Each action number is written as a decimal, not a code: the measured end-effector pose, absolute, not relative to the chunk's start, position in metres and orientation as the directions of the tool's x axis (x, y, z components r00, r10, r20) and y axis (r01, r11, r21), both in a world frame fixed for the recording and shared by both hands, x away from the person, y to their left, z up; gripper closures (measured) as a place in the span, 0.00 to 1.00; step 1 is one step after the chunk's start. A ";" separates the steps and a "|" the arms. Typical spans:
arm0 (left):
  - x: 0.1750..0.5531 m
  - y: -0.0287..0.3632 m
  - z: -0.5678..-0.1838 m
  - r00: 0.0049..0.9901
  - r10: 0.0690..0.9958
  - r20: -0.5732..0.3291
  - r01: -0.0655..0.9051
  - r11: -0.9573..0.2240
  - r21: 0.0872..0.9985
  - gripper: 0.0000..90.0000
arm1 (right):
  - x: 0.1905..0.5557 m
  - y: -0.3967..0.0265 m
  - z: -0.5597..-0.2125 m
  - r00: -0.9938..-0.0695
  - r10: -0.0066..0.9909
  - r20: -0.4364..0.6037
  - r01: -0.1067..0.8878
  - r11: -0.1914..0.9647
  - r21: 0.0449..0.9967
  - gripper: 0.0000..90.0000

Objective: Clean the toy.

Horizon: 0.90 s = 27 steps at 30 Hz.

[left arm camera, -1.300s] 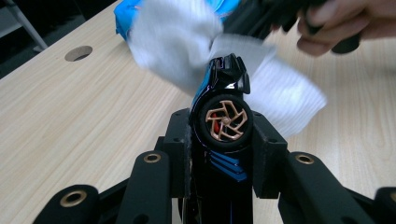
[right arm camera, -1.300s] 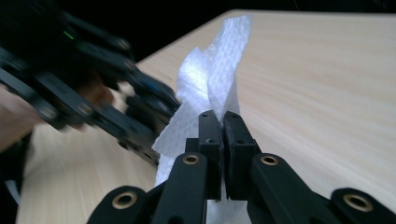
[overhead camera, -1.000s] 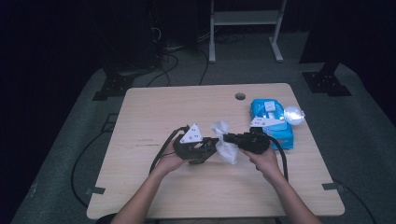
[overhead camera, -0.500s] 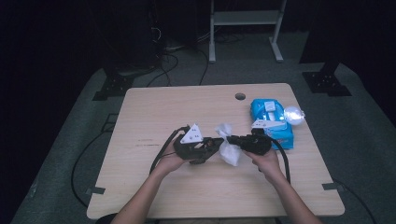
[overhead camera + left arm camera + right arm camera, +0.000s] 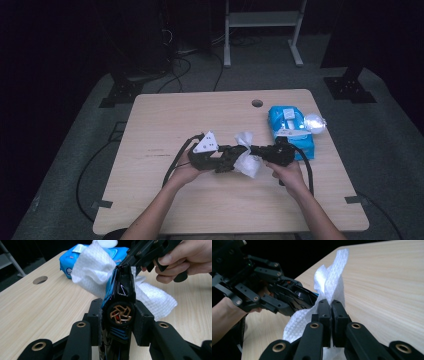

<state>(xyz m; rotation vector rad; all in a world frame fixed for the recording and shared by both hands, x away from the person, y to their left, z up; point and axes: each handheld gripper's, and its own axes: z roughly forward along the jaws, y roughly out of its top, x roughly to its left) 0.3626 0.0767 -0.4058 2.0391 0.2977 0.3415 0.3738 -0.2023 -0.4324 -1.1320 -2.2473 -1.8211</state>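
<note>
The toy car (image 5: 121,293) looks like glossy plastic, black and blue with sharp highlights, and its wheel (image 5: 120,314) has a coppery metallic-looking rim. The wipe (image 5: 331,282) is white soft cloth-like paper with a dimpled, quilted texture, totally matt. Both the left gripper (image 5: 120,322) and the right gripper (image 5: 331,306) are matt black plastic with small brass-coloured rivets. The table (image 5: 165,120) is pale wood grain, smooth with a low sheen. The wipes pack (image 5: 290,127) at the far right is shiny blue plastic film.
</note>
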 end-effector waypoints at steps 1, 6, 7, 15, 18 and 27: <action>0.363 0.077 -0.406 0.930 0.348 0.115 0.064 -0.464 0.883 0.71 | 0.373 -0.203 -0.430 -0.735 0.507 0.451 0.544 0.043 0.838 0.96; 0.362 0.076 -0.407 0.930 0.350 0.113 0.066 -0.461 0.885 0.71 | 0.369 -0.203 -0.420 -0.749 0.509 0.426 0.512 0.036 0.858 0.96; 0.362 0.076 -0.407 0.930 0.347 0.119 0.063 -0.472 0.880 0.71 | 0.368 -0.203 -0.418 -0.753 0.511 0.415 0.505 0.043 0.862 0.96; 0.362 0.080 -0.416 0.923 0.363 0.128 0.077 -0.501 0.862 0.71 | 0.363 -0.189 -0.406 -0.782 0.533 0.323 0.443 0.112 0.889 0.97; 0.362 0.085 -0.420 0.915 0.383 0.129 0.088 -0.501 0.861 0.70 | 0.365 -0.183 -0.407 -0.786 0.527 0.323 0.441 0.112 0.890 0.97; 0.360 0.111 -0.427 0.881 0.461 0.103 0.155 -0.488 0.859 0.71 | 0.372 -0.147 -0.405 -0.810 0.507 0.295 0.418 0.147 0.896 0.97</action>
